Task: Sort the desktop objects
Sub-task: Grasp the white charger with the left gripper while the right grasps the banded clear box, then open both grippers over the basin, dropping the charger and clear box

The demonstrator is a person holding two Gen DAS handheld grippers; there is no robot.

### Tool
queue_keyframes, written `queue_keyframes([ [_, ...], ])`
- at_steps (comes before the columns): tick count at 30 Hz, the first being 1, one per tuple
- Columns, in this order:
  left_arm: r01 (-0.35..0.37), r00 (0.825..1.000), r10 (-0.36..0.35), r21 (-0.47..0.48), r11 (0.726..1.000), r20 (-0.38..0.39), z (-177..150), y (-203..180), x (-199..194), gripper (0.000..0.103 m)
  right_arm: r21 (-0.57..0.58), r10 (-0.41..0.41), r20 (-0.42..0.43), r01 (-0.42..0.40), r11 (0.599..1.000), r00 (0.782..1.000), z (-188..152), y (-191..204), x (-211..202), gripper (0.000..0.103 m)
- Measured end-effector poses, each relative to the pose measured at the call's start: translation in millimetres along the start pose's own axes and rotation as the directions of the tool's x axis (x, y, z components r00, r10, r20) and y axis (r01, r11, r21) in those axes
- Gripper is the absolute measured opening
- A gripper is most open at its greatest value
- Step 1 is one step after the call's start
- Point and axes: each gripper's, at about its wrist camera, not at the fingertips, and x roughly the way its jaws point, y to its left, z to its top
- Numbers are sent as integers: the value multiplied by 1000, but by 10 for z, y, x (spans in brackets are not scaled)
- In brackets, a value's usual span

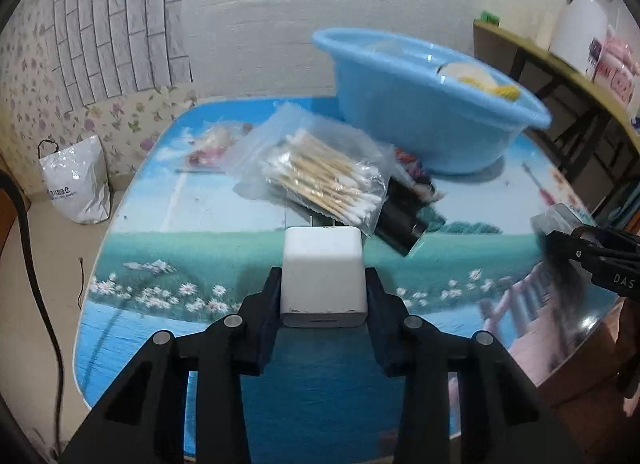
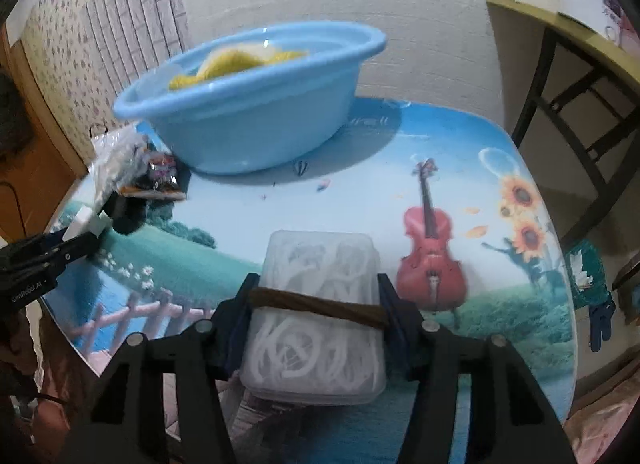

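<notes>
Left wrist view first: the table [image 1: 240, 232], covered with a printed meadow, sky and daisy scene, fills most of the picture. Toward its far right stands a blue basin [image 1: 420, 112] holding something yellow [image 1: 506, 90]. In front of the basin a clear zip bag of cotton swabs [image 1: 324, 176] lies partly over a black cylinder [image 1: 400, 224], with a second, blurred clear bag [image 1: 212, 146] further left. On the floor at the left stands a white carrier bag [image 1: 78, 180] with dark print too small to read. The left gripper [image 1: 323, 288] is clamped on a white cube-shaped charger [image 1: 323, 272], one finger pressed to each side. At the right edge the right gripper's black body shows the letters "DAS", cut off by the frame.

Right wrist view: the same table [image 2: 360, 192] shows a printed red violin and sunflowers, with the basin [image 2: 248, 104] at the far left. The right gripper [image 2: 316, 304] grips a translucent plastic box [image 2: 320, 304] of white looped pieces, bound by a brown band [image 2: 320, 306]; its fingers bear on both sides. At the left edge the left gripper's body carries white lettering that looks like "GenRobot.AI".
</notes>
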Motion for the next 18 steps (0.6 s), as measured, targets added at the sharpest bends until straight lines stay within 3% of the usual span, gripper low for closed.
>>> queue_keyframes([
  [7,34,990,-36,20,999,136,404,-141,-592,37,-42,52,118,-47,998,992,225,85,-453,55],
  [12,81,962,-96,70,994,255,791,-364,-986,37,-73,92,162,-81,994,983,402,197,-547,55],
  [18,116,938,-156,144,983,309,1422,-690,-850,37,-103,109,228,-87,991,968,806,249,-561,55],
])
